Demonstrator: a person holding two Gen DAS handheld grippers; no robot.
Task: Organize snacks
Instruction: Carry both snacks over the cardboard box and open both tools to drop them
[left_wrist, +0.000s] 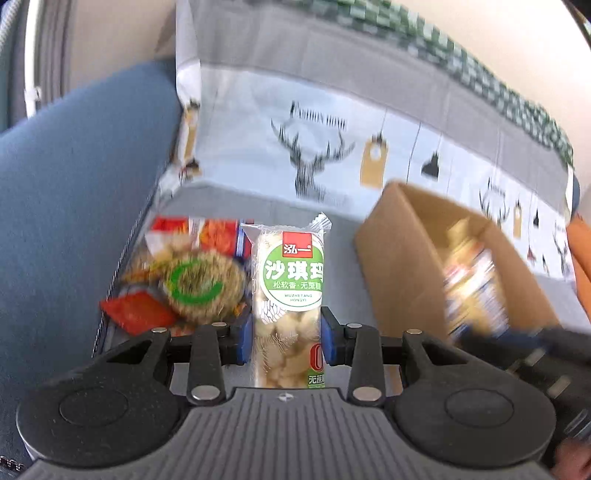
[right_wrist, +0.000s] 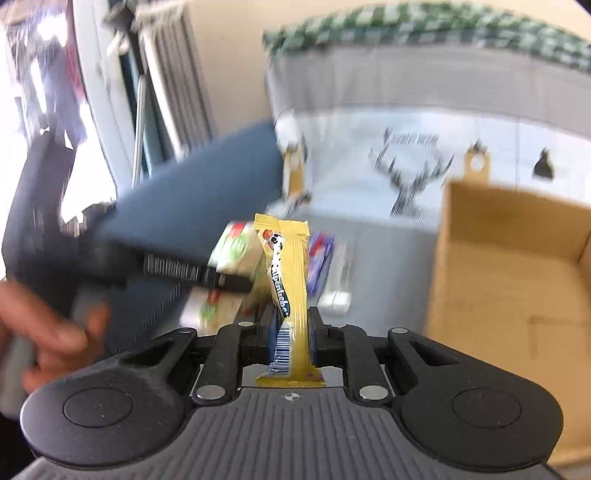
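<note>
My left gripper (left_wrist: 287, 338) is shut on a clear sachima snack pack with a green label (left_wrist: 290, 291), held upright above the sofa seat. My right gripper (right_wrist: 290, 332) is shut on a thin yellow snack bar (right_wrist: 288, 280), held upright. A brown cardboard box (left_wrist: 402, 258) stands to the right of the left gripper; in the right wrist view the box (right_wrist: 498, 266) is at the right, open on top. In the left wrist view the right gripper and its yellow bar (left_wrist: 472, 284) appear blurred over the box. A pile of snack packs (left_wrist: 184, 273) lies left of the left gripper.
A blue sofa armrest (left_wrist: 74, 206) borders the left. A cushion with a deer print (left_wrist: 317, 162) stands behind the seat. In the right wrist view the left gripper and hand (right_wrist: 74, 280) are at the left, and more snack packs (right_wrist: 325, 258) lie on the seat.
</note>
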